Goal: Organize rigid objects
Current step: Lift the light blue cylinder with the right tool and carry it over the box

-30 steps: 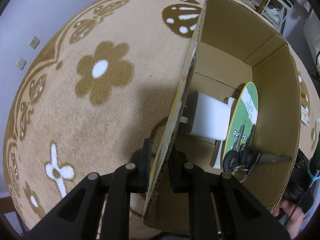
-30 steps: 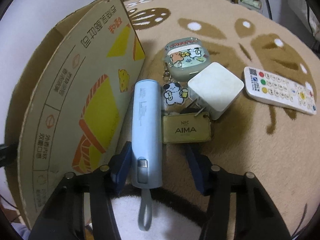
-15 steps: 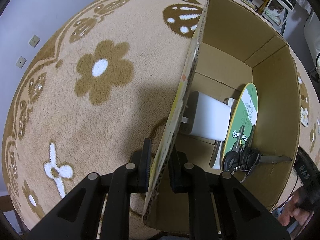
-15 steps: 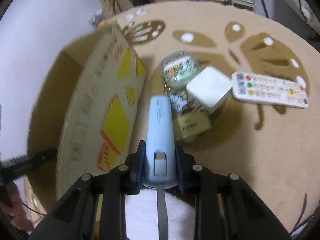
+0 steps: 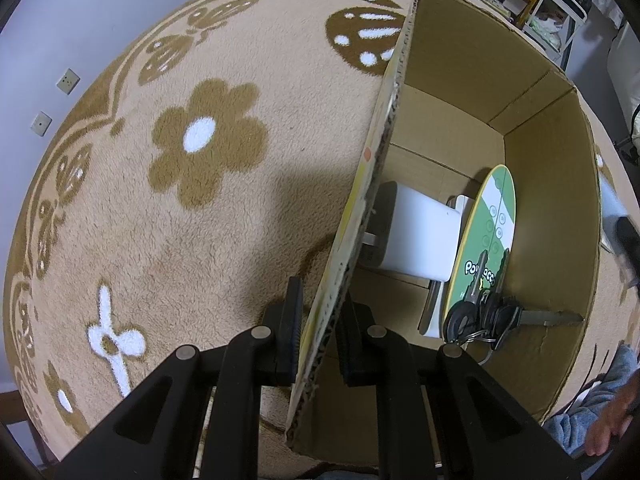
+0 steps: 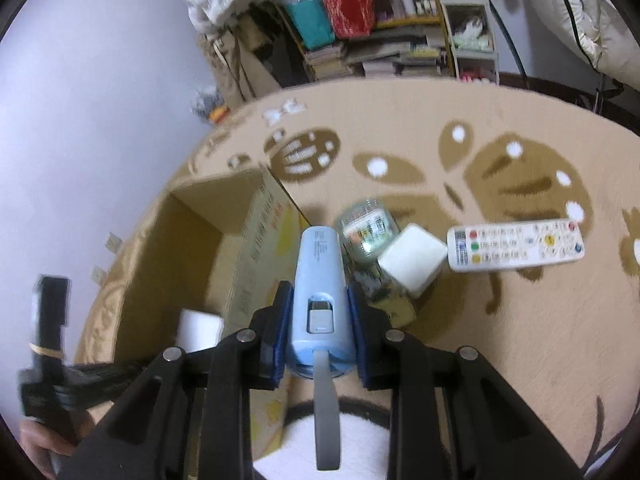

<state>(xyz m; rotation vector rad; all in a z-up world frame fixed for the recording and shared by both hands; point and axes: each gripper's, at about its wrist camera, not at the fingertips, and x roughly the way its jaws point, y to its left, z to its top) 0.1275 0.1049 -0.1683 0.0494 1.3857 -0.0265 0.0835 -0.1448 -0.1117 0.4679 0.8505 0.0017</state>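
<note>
Left wrist view. Left gripper (image 5: 320,326) points steeply down, jaws closed tight on the near wall of the cardboard box (image 5: 548,208), one pad on the outside of the wall and one inside. Box sits open-topped on the beige carpet (image 5: 160,220) with brown flower pattern. Inside the box: a white charger block (image 5: 420,236) lying on the floor against the gripped wall; a green oval card (image 5: 486,236) standing on edge and leaning, its long axis running from the near end of the box toward the far end; a bunch of black-headed keys (image 5: 484,316) at the card's near end, one key blade pointing at the right-hand wall. Blurred shape past the right wall, cannot identify.

Right wrist view, some motion blur. Right gripper (image 6: 318,328) clamped on a light blue cylindrical power bank (image 6: 320,280), pads on its two sides near the strap end. Long axis runs along the fingers, far end pointing away from the camera, grey strap hanging toward it. Power bank held in the air above the carpet, just right of the box's printed wall. On the carpet beyond: a round cartoon-printed case (image 6: 366,232), a white cube (image 6: 412,258), a white remote control (image 6: 516,244), lying crosswise.
</note>
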